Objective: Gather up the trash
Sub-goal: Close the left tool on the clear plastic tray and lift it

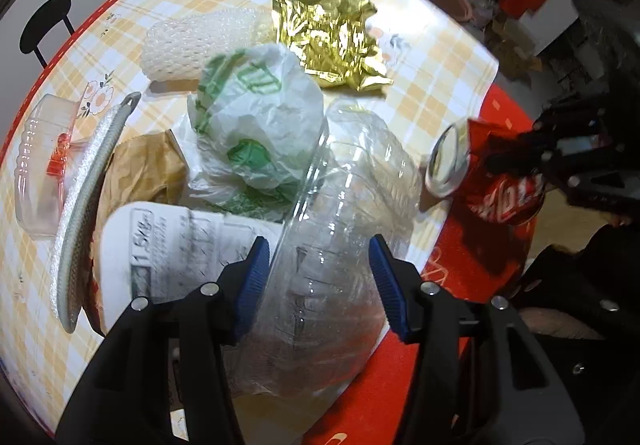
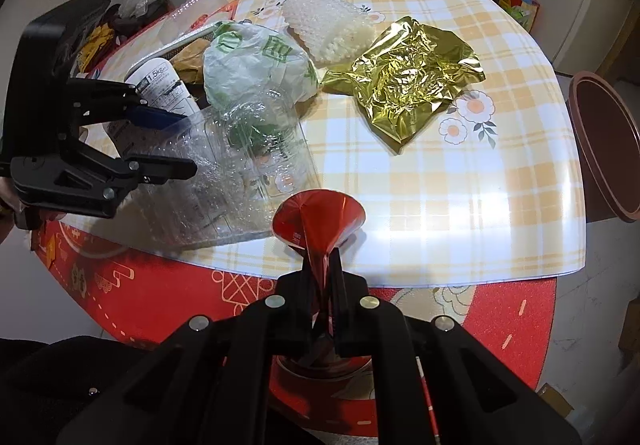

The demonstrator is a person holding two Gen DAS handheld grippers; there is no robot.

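Observation:
My left gripper (image 1: 316,273) is open, its blue pads either side of a clear plastic clamshell box (image 1: 340,229) at the table's near edge; it also shows in the right wrist view (image 2: 168,143), with the box (image 2: 240,173). My right gripper (image 2: 325,261) is shut on a crushed red soda can (image 2: 316,221), held above the table edge; the can also shows in the left wrist view (image 1: 492,181). A white-and-green plastic bag (image 1: 256,125), gold foil wrapper (image 1: 332,45), bubble wrap (image 1: 192,45) and a white labelled bottle (image 1: 168,245) lie on the table.
The table has a yellow checked cloth (image 2: 440,205) over a red one (image 2: 160,297). A brown bin (image 2: 608,149) stands off the table's right side. A clear lidded container (image 1: 44,165), a woven mat (image 1: 88,197) and brown paper (image 1: 140,169) lie left.

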